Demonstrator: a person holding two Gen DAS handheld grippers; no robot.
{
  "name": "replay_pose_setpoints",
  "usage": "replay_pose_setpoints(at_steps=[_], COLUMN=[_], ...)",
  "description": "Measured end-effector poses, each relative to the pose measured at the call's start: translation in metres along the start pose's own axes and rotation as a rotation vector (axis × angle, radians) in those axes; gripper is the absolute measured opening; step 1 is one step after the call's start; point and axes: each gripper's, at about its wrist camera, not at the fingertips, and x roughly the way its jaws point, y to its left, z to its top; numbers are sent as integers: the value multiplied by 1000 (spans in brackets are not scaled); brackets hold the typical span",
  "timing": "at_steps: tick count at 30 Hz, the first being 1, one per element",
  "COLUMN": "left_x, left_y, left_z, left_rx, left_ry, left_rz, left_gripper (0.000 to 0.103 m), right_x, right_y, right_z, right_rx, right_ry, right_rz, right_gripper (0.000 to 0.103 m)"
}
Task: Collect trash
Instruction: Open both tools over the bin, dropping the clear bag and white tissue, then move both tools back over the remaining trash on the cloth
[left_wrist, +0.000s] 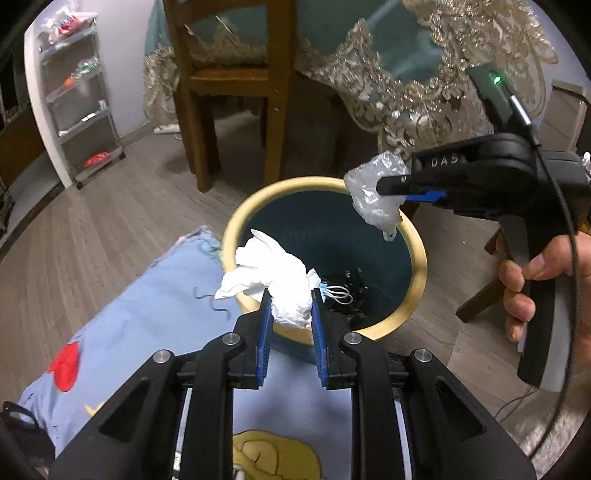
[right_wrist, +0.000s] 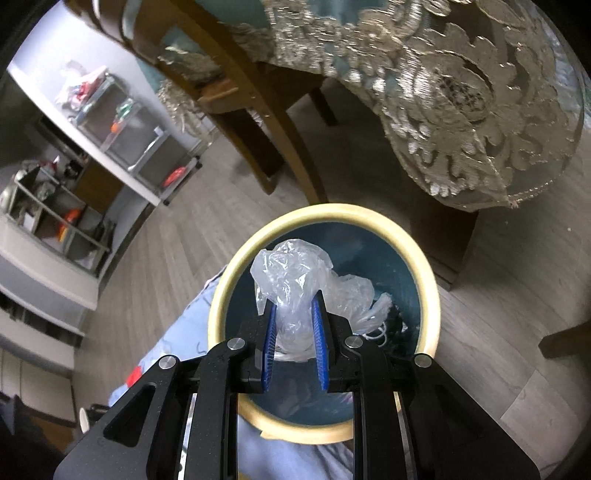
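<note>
A round bin with a cream rim (left_wrist: 419, 258) and a dark teal inside stands on the floor; it also shows in the right wrist view (right_wrist: 430, 280). My left gripper (left_wrist: 291, 295) is shut on a crumpled white paper wad (left_wrist: 273, 273) and holds it over the bin's near left rim. My right gripper (right_wrist: 293, 304) is shut on a crumpled clear plastic bag (right_wrist: 295, 273) and holds it above the bin's opening. In the left wrist view the right gripper (left_wrist: 386, 190) holds the plastic bag (left_wrist: 369, 192) over the far right rim. A mask with white loops (left_wrist: 338, 293) lies inside the bin.
A light blue blanket (left_wrist: 147, 314) with red and yellow prints lies on the wood floor beside the bin. Behind the bin stand a wooden chair (left_wrist: 229, 85) and a table with a lace-edged cloth (left_wrist: 424, 74). A grey shelf cart (left_wrist: 79, 103) stands at the left wall.
</note>
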Motion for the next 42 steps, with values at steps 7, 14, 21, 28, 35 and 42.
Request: replay_pose_setpoints(at_steps=[7, 14, 21, 28, 35, 42], left_x=[29, 40, 31, 5, -60, -129], left_y=[-8, -14, -6, 14, 40, 58], left_z=[11, 15, 9, 0, -20, -51], left_rx=[21, 53, 39, -7, -94, -140], left_ry=[29, 19, -20, -40, -84, -128], left_rz=[-15, 16, 89, 141, 191, 254], left_gripper=[19, 21, 70, 85, 87, 89], right_x=[4, 2, -2, -7, -27, -61], right_y=[-13, -8, 1, 12, 51, 102], right_z=[1, 4, 6, 8, -12, -47], right_rx=[48, 30, 1, -42, -197, -392], right_ry=[13, -4, -25, -35, -32, -83], right_rz=[1, 41, 39, 61, 71, 87], right_gripper=[20, 20, 67, 92, 93, 95])
